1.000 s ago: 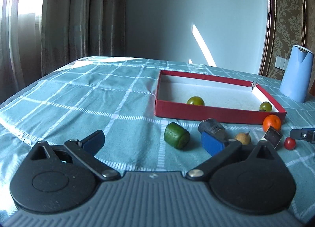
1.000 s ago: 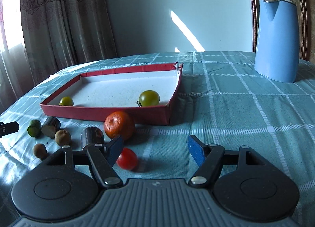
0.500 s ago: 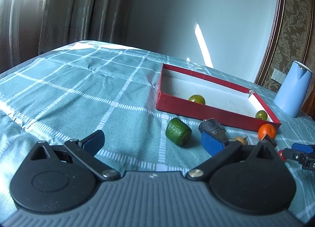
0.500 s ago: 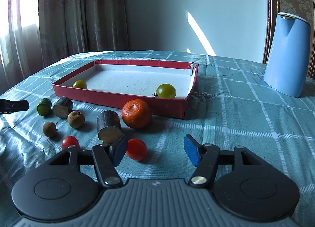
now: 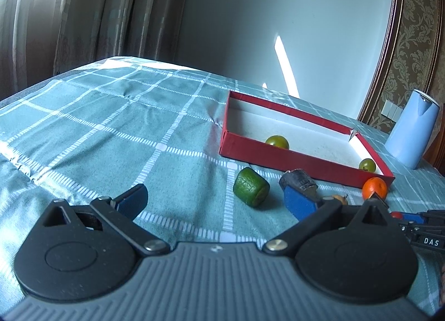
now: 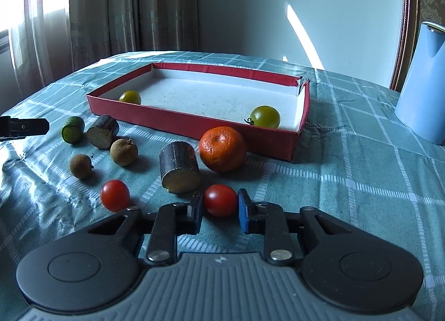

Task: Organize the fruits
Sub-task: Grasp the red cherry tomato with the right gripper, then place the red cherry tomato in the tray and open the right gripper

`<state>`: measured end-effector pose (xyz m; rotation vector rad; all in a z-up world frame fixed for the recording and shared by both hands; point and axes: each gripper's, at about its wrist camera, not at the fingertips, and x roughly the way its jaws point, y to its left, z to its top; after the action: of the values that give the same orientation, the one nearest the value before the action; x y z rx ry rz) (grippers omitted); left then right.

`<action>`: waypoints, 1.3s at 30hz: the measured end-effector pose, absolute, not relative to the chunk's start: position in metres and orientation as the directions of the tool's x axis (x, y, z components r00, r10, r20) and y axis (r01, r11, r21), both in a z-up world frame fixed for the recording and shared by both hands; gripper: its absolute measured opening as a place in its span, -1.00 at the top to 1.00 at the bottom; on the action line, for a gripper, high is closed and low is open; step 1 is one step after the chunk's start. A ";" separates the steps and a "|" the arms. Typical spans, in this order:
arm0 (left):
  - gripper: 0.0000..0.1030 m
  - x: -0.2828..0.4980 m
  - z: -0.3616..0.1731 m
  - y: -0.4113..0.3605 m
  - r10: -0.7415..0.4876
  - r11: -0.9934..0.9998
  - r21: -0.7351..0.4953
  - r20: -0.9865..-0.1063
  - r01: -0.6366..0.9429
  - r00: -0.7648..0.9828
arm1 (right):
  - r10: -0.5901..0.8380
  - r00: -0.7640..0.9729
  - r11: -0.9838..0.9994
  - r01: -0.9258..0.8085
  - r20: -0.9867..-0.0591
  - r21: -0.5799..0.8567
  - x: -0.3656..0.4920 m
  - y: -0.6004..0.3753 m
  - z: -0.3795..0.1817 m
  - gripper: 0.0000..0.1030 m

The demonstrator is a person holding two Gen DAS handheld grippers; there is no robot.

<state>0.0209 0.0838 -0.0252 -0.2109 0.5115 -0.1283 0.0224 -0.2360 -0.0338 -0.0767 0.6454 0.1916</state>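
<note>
A red tray [image 6: 194, 123] holds two green tomatoes [image 6: 265, 117] [image 6: 130, 97]. On the cloth in front lie an orange [image 6: 223, 149], two dark cut cane pieces [image 6: 180, 170] [image 6: 102, 131], two brown longans [image 6: 124, 152], a green lime piece [image 6: 73, 129] and two red cherry tomatoes. My right gripper [image 6: 219, 208] has closed around one red cherry tomato [image 6: 221, 200], its pads at both sides. The other cherry tomato [image 6: 115, 195] lies to its left. My left gripper [image 5: 214, 201] is open and empty, near the lime piece [image 5: 251, 187] and tray [image 5: 278, 154].
A blue kettle [image 6: 422, 87] stands at the right, also in the left wrist view [image 5: 411, 129]. The table has a teal checked cloth [image 5: 111, 126]. Curtains and a wall stand behind the table.
My right gripper moved forward and narrowed its jaws around the red cherry tomato. My left gripper tilted and shifted slightly, still open.
</note>
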 end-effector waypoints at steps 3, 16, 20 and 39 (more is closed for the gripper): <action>-1.00 0.021 -0.025 0.083 -0.175 0.971 -0.229 -0.469 0.072 0.866 | 0.154 0.810 0.983 -0.181 -0.566 0.008 0.021 -0.244 -0.023 0.53; -1.00 0.024 -0.026 0.078 -0.162 0.977 -0.202 -0.482 0.070 0.861 | 0.134 0.864 0.990 -0.135 -0.486 0.032 0.099 -0.235 0.010 0.52; -1.00 0.025 -0.026 0.078 -0.160 0.978 -0.197 -0.487 0.070 0.859 | 0.111 0.849 0.992 -0.126 -0.517 0.006 0.118 -0.228 0.000 0.52; -1.00 0.027 -0.027 0.072 -0.136 0.987 -0.147 -0.509 0.069 0.850 | 0.033 0.900 0.991 0.026 -0.435 0.130 0.067 -0.287 0.004 -0.23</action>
<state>0.0272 0.0717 -0.0270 -0.1255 0.5446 -0.1081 0.0674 -0.2867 0.0044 0.1337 0.4521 0.0033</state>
